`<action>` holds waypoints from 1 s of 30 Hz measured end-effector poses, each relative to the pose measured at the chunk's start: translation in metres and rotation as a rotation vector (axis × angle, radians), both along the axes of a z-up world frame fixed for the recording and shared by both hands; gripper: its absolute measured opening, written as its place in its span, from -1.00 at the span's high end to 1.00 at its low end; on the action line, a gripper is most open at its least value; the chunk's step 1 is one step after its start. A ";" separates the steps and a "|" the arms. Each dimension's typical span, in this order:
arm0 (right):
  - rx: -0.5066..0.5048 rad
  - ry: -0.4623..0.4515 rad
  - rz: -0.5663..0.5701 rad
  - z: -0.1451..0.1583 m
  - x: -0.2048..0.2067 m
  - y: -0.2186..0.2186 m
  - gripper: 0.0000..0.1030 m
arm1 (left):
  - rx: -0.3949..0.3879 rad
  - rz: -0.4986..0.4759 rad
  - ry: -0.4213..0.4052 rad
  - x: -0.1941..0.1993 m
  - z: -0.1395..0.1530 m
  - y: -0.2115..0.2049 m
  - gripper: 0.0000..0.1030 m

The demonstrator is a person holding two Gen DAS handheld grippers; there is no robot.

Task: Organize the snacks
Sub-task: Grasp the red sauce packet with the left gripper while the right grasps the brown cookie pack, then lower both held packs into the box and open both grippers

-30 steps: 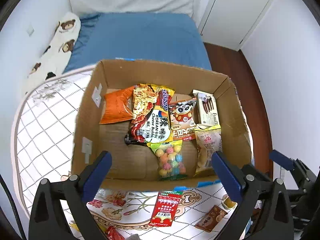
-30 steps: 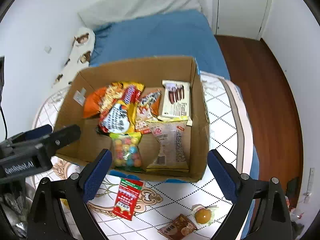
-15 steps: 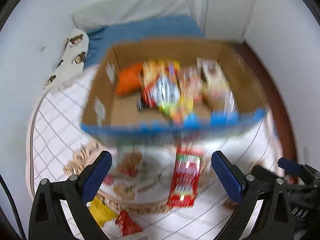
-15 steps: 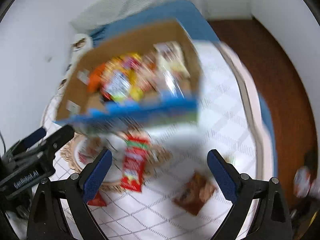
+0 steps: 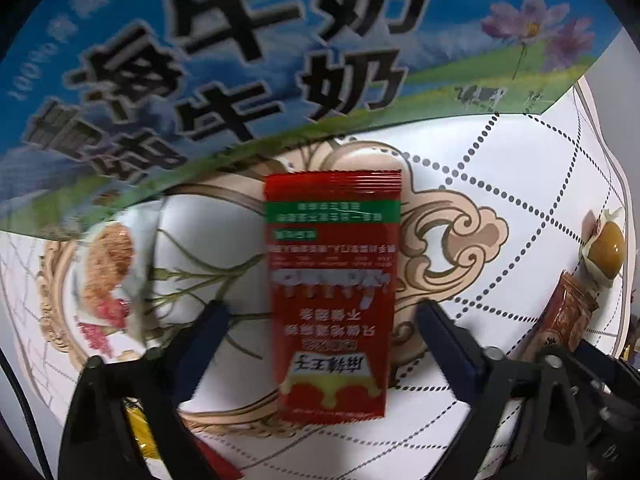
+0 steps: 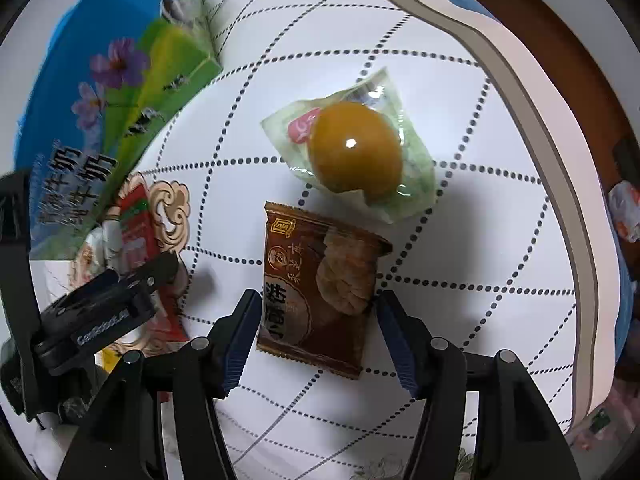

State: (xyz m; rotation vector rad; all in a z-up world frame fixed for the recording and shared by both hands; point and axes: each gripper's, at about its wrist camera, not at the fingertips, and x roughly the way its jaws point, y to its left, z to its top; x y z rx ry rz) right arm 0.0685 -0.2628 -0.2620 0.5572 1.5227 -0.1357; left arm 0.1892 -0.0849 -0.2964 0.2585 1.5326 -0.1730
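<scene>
**A:** What about the box?

**B:** Only the outer wall of the printed cardboard milk carton box (image 5: 240,60) shows, blue and green with large black characters and purple flowers. Its inside is out of sight in both views, so I cannot tell what it holds.

**A:** Where is the left gripper (image 5: 320,332)?

**B:** Low over the white patterned tablecloth (image 5: 500,184) on the counter, jaws spread wide, one on each side of the flat red foil snack packet (image 5: 332,300). The packet lies flat just in front of the box wall, and neither jaw touches it.

**A:** And the right gripper (image 6: 318,316)?

**B:** Its jaws are released too, bracketing the lower half of the brown rectangular snack sachet (image 6: 320,292), which lies on the cloth. Whether the blue pads (image 6: 246,328) touch its edges I cannot tell.

**A:** Anything else loose?

**B:** A round orange-yellow snack in a clear greenish wrapper (image 6: 352,156) lies just beyond the brown sachet, on the cloth, outside the box.
</scene>
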 end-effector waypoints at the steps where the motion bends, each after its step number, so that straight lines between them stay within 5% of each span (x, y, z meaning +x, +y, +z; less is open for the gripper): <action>1: -0.017 -0.001 0.016 -0.001 0.002 0.004 -0.24 | -0.006 0.006 -0.005 0.000 0.000 0.001 -0.56; 3: -0.060 -0.012 0.064 -0.002 0.008 0.014 -0.24 | -0.022 0.026 -0.010 -0.003 0.003 0.004 -0.17; 5: -0.096 -0.030 0.122 -0.002 0.011 0.025 -0.22 | -0.048 0.061 0.001 -0.009 0.004 0.012 -0.05; 12: -0.120 -0.084 0.428 0.003 0.003 0.075 -0.15 | -0.127 0.219 0.101 -0.062 0.002 0.060 -0.05; 17: -0.093 -0.058 0.549 0.000 -0.016 0.099 -0.14 | -0.186 0.288 0.176 -0.087 -0.005 0.078 -0.05; 24: -0.054 -0.014 0.503 -0.013 -0.017 0.108 -0.38 | -0.169 0.280 0.201 -0.082 -0.023 0.074 -0.07; 30: -0.055 -0.014 0.460 -0.020 -0.012 0.085 -0.32 | -0.137 0.251 0.151 -0.080 -0.022 0.059 0.02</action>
